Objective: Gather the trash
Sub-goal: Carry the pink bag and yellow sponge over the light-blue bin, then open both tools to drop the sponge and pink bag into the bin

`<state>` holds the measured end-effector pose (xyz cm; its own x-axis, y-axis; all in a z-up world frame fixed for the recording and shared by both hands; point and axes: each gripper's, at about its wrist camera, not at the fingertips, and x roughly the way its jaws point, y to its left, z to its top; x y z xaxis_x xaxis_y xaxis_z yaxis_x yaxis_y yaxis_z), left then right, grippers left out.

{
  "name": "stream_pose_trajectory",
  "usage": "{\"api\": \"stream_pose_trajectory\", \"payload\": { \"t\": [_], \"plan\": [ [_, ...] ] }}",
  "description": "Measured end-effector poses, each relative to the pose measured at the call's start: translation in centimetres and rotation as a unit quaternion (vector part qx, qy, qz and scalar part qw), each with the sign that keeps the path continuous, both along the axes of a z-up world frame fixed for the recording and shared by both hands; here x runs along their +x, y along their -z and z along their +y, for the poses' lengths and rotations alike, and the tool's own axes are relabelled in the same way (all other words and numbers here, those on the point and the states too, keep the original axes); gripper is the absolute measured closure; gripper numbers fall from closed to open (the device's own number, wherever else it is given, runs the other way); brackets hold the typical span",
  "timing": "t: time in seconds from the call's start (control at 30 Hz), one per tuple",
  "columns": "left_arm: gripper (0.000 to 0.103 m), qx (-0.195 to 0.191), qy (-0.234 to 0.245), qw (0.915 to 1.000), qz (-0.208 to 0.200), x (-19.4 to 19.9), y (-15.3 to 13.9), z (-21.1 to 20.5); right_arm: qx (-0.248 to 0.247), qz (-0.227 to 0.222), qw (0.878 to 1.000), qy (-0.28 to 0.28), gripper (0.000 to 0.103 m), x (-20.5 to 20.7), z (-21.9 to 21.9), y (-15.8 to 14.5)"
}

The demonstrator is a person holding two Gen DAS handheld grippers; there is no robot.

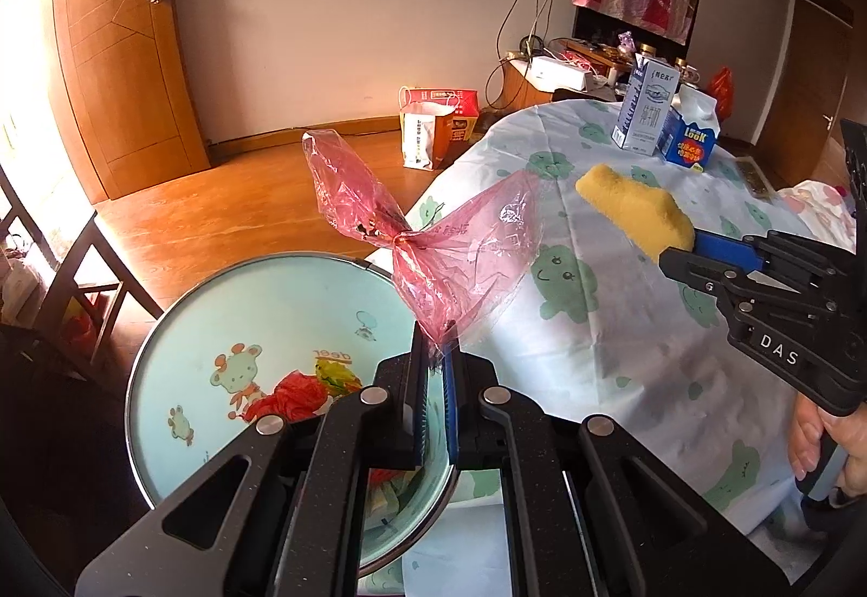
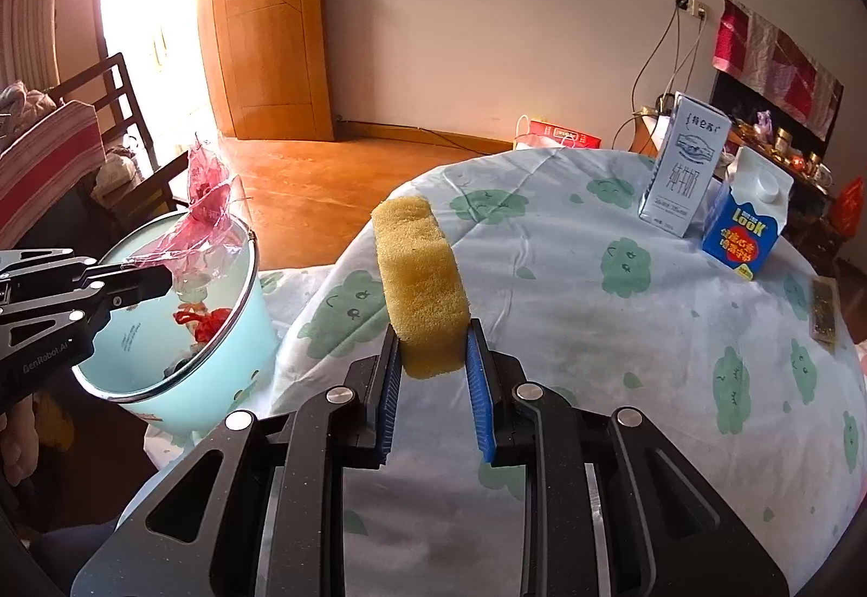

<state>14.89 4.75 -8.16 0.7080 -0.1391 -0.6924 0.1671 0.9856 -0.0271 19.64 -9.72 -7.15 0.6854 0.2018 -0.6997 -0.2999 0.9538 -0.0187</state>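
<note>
From the left wrist, the left gripper is pinched tight on a knotted pink plastic bag, carried above the pale blue bin just below its tips, presumably to drop it there.

From the right wrist, the right gripper is closed partway on a yellow sponge, lifted off the tablecloth; the bin sits off to its left, milk cartons well ahead.

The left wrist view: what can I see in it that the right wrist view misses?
Only the left wrist view shows the giraffe drawing inside the bin and a hand gripping the right gripper. Only the right shows the bin's outside wall and a chair. Both show the pink plastic bag in the left gripper, the yellow sponge, and two cartons.
</note>
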Motion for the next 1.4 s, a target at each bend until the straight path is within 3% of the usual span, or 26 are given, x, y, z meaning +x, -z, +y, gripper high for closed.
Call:
{"api": "stream_pose_trajectory", "payload": {
  "t": [1.4],
  "plan": [
    [0.098, -0.006, -0.078, 0.997, 0.003, -2.2, 1.0, 8.4, -0.027, 0.0, 0.994, -0.101, 0.079, -0.3, 9.1, 0.4]
  ]
}}
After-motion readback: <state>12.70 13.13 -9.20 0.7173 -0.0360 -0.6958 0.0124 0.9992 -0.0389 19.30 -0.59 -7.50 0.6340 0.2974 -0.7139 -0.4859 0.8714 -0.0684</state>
